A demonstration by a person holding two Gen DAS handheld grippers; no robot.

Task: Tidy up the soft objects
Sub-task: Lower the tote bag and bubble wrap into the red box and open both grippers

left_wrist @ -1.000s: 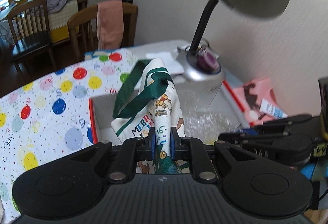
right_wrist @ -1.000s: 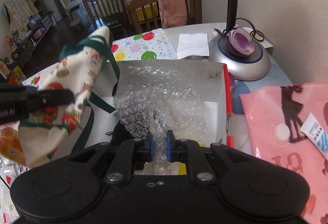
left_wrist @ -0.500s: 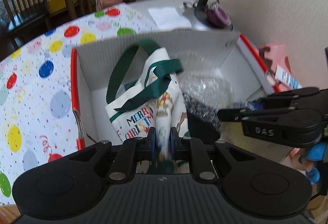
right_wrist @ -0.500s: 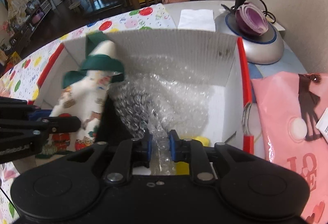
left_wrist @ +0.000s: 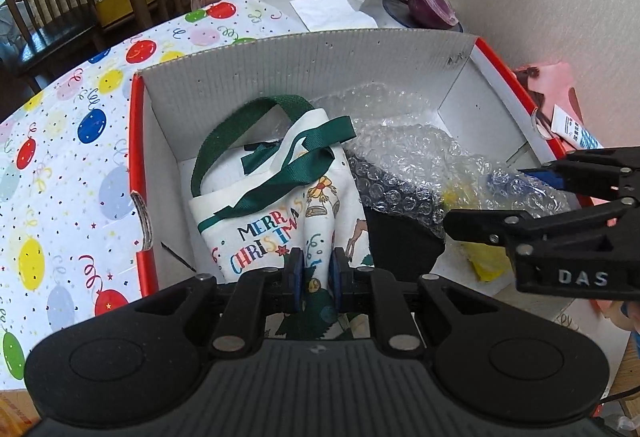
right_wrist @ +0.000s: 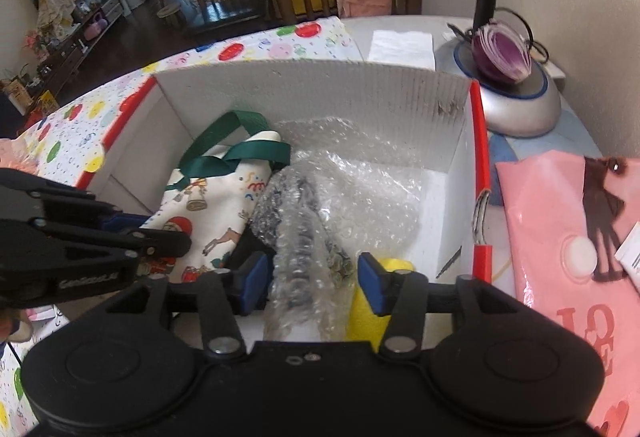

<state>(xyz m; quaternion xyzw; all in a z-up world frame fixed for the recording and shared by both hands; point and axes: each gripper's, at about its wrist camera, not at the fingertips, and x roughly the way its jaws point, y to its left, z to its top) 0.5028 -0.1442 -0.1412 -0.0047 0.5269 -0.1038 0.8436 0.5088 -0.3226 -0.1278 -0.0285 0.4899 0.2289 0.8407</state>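
Right gripper [right_wrist: 312, 283] over box [right_wrist: 320, 89]
Jaws have just been opening; bubble wrap [right_wrist: 304, 261] lies between them unclamped, tote bag [right_wrist: 212, 209] at 10 o'clock.

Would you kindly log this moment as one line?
left gripper: shut on tote bag | right gripper: just opened around bubble wrap | both in box

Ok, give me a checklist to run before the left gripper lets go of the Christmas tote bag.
1. Christmas tote bag inside the white box: ok, it sits in the left part.
2. Left gripper shut on the bag's fabric: ok.
3. Right gripper off the bubble wrap: ok, its jaws have just been opening; the wrap stands between them, pads apart from it.
4. Green handles inside the box walls: ok.
5. Bag resting on the box floor: cannot tell.
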